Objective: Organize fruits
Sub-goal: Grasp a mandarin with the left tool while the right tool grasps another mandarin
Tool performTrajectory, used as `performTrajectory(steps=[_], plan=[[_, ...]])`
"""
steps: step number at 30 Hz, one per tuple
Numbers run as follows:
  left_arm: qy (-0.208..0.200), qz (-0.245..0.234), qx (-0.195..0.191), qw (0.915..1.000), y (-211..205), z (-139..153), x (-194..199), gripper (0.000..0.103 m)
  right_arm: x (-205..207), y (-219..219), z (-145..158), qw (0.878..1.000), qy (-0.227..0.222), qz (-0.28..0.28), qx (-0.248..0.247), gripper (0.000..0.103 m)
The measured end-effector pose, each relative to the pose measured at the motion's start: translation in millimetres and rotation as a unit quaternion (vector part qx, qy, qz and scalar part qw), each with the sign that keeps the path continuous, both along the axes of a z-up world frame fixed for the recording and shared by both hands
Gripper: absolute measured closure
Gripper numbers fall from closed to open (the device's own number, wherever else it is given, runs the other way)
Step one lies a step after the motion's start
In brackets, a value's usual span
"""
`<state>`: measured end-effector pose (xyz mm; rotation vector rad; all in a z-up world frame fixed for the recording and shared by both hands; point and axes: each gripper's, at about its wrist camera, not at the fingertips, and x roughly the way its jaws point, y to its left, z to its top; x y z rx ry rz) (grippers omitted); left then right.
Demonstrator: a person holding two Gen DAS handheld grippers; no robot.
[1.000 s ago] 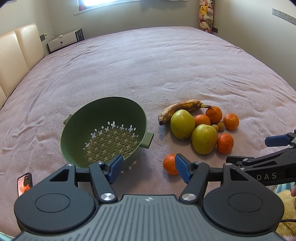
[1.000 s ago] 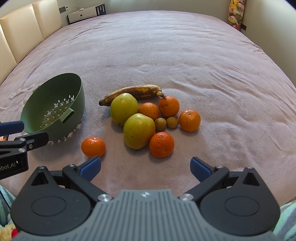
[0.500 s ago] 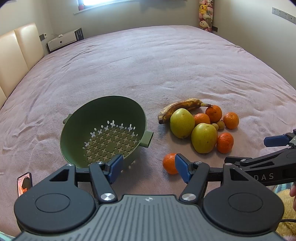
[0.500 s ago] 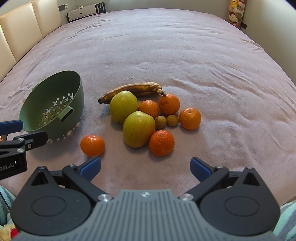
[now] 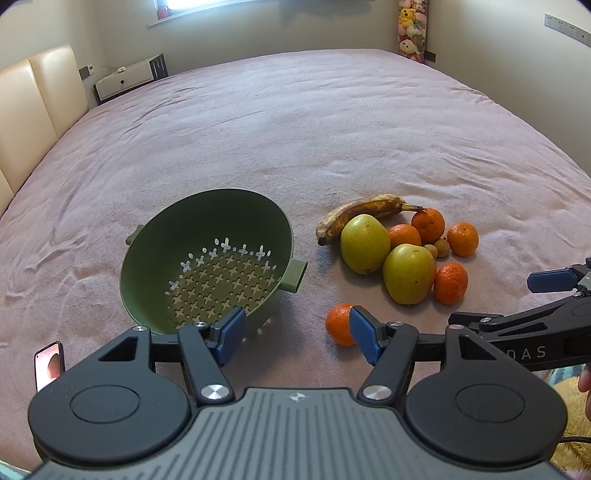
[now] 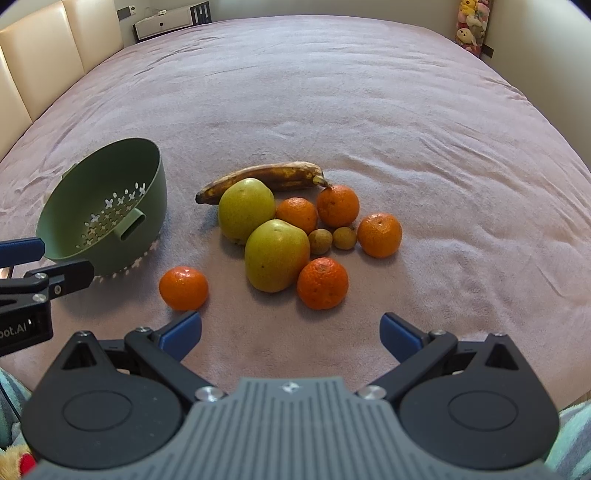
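A green colander lies tilted on a pink bedspread, its inside bare. To its right is a heap of fruit: a spotted banana, two yellow-green pears, several tangerines and two small brown longans. One tangerine lies apart, nearer the colander. My left gripper hovers open in front of the colander's near rim. My right gripper is open above the bedspread, short of the heap. Neither holds anything.
The pink bedspread stretches far behind the fruit. A padded cream headboard stands at the left and a low white cabinet by the far wall. A phone lies at the near left edge. Plush toys hang in the far corner.
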<state>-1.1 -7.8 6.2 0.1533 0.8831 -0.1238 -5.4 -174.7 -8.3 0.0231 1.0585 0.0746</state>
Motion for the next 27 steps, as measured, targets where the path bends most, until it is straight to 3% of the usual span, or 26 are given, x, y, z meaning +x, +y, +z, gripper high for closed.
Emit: performTrajectory(steps=[6,11,16,22,27], plan=[[0.004,-0.003,-0.010,0.9999,2,-3,0,0.027,0,0,0,1.000,-0.004,0.000,-0.001,0.004],[0.025,-0.019,-0.056,0.9979,5,-16,3,0.045,5,-3,-3,1.000,-0.028,0.002,-0.012,0.005],[0.052,-0.027,-0.084,0.9948,1,-32,10,0.058,10,-6,-9,0.999,-0.034,0.007,-0.014,0.019],[0.084,-0.009,-0.139,0.9867,4,-51,23,0.058,22,-10,-22,1.000,-0.011,0.004,-0.006,0.039],[0.098,0.010,-0.151,0.9837,-1,-64,37,0.057,30,-12,-33,1.000,0.013,0.000,0.009,0.043]])
